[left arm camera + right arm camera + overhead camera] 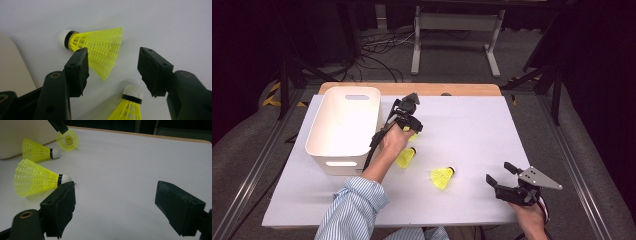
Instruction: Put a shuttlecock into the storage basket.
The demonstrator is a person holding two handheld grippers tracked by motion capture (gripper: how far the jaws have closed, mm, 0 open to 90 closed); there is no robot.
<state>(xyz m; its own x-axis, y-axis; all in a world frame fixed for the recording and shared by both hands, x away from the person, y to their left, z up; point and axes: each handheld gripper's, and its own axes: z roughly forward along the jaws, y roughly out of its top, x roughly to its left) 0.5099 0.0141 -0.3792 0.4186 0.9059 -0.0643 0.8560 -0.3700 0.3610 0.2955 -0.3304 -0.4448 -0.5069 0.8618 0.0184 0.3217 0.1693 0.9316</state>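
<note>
Three yellow plastic shuttlecocks with white cork tips lie on the white table. My left gripper (411,127) points down over the far shuttlecock (413,136), just right of the white bin (343,127). In the left gripper view my left gripper (112,53) is open. The skirt of that shuttlecock (100,47) lies between the jaws, and the pads do not press on it. A second shuttlecock (130,102) (406,158) lies close below. My right gripper (498,172) (115,195) stands open and empty at the front right, with the third shuttlecock (442,177) (35,181) to its left.
The white plastic bin with handle slots stands at the table's left and looks empty from above. A wooden strip (452,89) borders the table's far edge. Dark floor, cables and a metal stand lie beyond. A striped sleeve (354,205) comes in at the bottom.
</note>
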